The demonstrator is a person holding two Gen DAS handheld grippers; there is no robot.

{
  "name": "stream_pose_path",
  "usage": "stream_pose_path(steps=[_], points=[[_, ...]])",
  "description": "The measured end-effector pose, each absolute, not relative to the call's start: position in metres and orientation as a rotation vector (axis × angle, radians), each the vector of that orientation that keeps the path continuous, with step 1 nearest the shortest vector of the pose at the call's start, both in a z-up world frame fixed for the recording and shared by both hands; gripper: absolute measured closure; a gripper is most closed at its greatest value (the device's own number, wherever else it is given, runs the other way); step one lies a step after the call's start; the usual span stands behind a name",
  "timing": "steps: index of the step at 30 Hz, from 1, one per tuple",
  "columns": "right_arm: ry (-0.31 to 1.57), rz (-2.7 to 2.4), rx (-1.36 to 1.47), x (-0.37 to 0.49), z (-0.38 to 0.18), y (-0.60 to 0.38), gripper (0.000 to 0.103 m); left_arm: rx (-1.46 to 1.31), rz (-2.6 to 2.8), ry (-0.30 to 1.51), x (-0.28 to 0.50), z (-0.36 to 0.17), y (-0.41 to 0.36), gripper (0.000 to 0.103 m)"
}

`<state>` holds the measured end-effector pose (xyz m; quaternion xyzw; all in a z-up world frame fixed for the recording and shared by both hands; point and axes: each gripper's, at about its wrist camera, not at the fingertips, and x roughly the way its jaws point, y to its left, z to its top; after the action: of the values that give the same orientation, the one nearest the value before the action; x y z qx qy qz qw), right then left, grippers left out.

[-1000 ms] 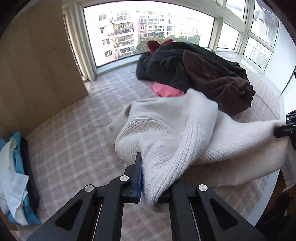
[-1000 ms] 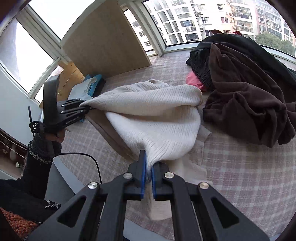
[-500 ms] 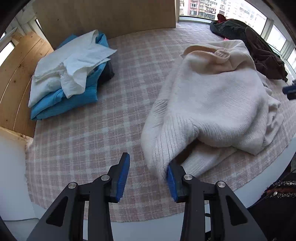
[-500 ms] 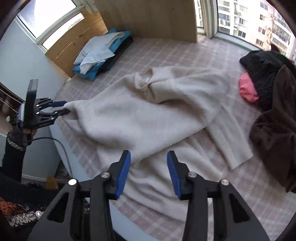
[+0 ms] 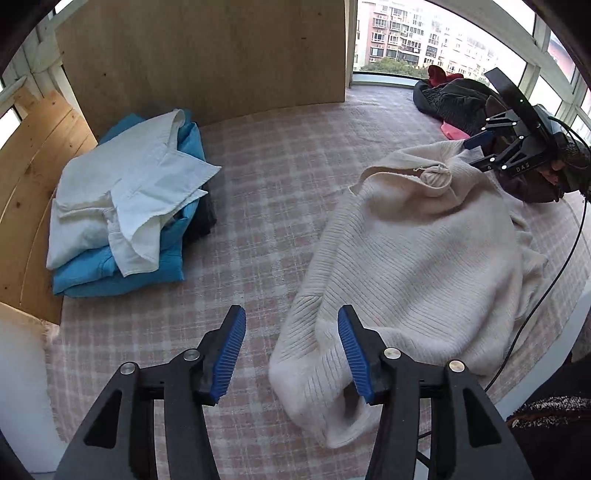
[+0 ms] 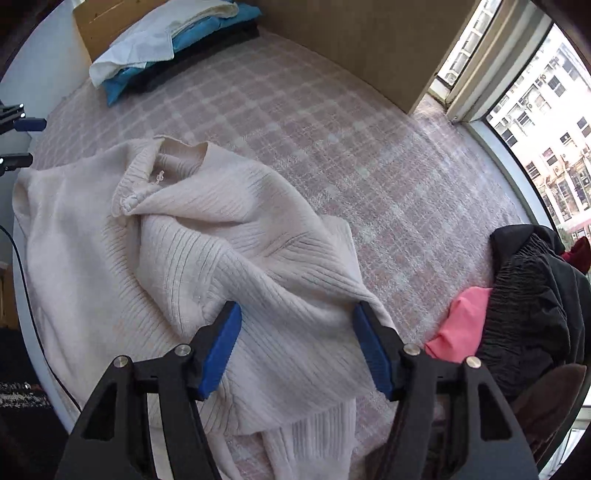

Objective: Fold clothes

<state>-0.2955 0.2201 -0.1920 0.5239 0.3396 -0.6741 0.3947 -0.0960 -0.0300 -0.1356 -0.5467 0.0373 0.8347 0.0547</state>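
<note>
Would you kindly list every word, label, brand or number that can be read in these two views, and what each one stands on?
"DAS": small white letters on the black body of the right gripper, seen in the left wrist view.
Nothing else is readable: no text shows on the cream ribbed knit sweater, and signs on the distant apartment buildings are too small.

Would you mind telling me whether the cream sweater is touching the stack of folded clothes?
Apart. The left wrist view shows the cream sweater and the stack of folded clothes separated by a broad strip of bare checked blanket.
</note>
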Motion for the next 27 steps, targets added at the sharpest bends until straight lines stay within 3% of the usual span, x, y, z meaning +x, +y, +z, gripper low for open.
stream_pose_path(steps=[3,5,6,7,9,11,14,16,19,22,24,27], points=[[0.87,-1.67,1.396,-0.287,-0.21,0.222,0.042,-1.763,2.479,0.143,-0.115,-0.169,-0.016,0.044],[0.853,-1.682,1.355,-0.274,-0.202,0.23,0.077,-1.817,2.438,0.175,-0.122,-0.188,-0.004,0.044],[0.8,-1.699,1.352,-0.269,-0.194,0.239,0.082,-1.827,2.418,0.184,-0.123,-0.196,0.002,0.044],[0.742,-1.718,1.349,-0.264,-0.184,0.248,0.096,-1.837,2.397,0.193,-0.124,-0.204,0.008,0.044],[0.598,-1.791,1.332,-0.259,-0.158,0.272,0.096,-1.815,2.404,0.243,-0.122,-0.211,0.018,0.046],[0.499,-1.874,1.286,-0.252,-0.128,0.295,0.096,-1.784,2.409,0.257,-0.113,-0.203,0.019,0.07],[0.341,-1.992,1.274,-0.248,-0.084,0.332,0.096,-1.737,2.416,0.276,-0.099,-0.191,0.02,0.087],[0.31,-2.048,1.29,-0.237,-0.067,0.359,0.096,-1.706,2.42,0.288,-0.09,-0.183,0.021,0.092],[0.358,-2.081,1.448,-0.211,-0.081,0.395,0.096,-1.69,2.406,0.331,-0.067,-0.172,0.017,0.092],[0.525,-1.97,1.743,-0.188,-0.144,0.418,0.094,-1.66,2.395,0.379,-0.057,-0.158,0.024,0.087],[0.509,-2.032,1.771,-0.182,-0.148,0.427,0.094,-1.639,2.387,0.411,-0.051,-0.149,0.03,0.085],[0.327,-2.112,1.677,-0.179,-0.125,0.43,0.087,-1.529,2.382,0.442,-0.06,-0.127,0.048,0.069]])
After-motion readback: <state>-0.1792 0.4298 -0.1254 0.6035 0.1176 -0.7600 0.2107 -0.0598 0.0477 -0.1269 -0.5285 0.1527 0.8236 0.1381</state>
